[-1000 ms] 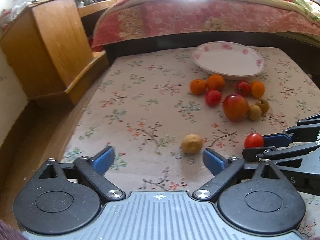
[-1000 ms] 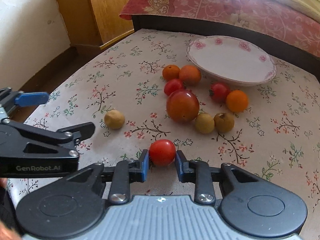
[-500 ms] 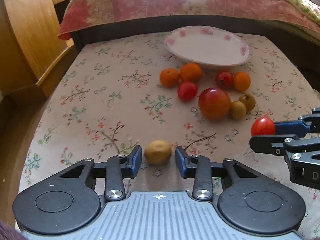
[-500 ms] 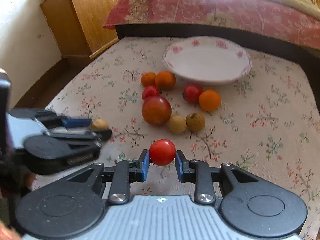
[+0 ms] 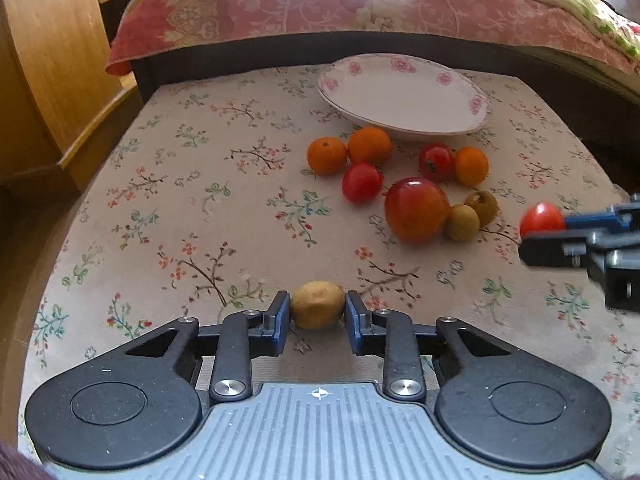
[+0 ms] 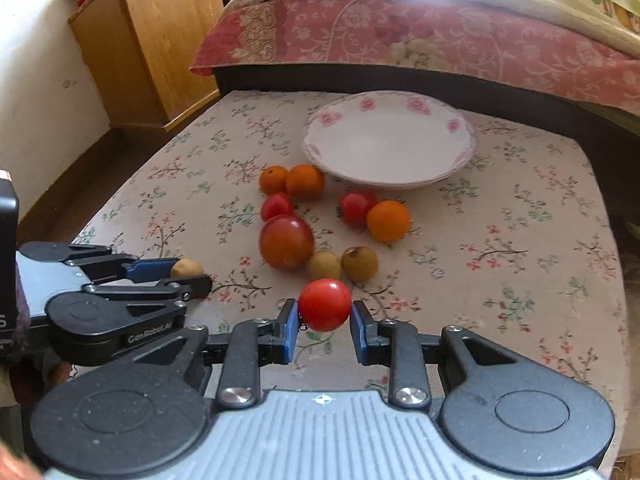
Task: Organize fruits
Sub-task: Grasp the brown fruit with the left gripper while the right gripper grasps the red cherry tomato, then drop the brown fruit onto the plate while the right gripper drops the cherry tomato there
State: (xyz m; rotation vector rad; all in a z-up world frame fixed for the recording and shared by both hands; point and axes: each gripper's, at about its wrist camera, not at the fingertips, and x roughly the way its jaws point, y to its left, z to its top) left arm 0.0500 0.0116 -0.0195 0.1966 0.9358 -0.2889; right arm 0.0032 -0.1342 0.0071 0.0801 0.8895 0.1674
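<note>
Mid-pickup with both loads secured: left gripper (image 5: 317, 312) clamped on the tan fruit (image 5: 317, 310) low over the floral cloth (image 5: 192, 184), right gripper (image 6: 324, 318) clamped on a raised cherry tomato (image 6: 324, 304); next, probably lifting and carrying both to the empty plate (image 6: 460, 152).

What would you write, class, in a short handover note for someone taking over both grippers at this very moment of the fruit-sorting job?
Left gripper: shut on the tan fruit, low at the cloth near the front of the table.
Right gripper: shut on a small red tomato, held above the cloth.
Plate: at the back of the table, nothing in it.
Loose in front of the plate: three oranges, two small tomatoes, one large red fruit, two brownish fruits.
Done: two fruits gripped, none sorted yet.
Left: probably place both held fruits, then gather the other eight.
</note>
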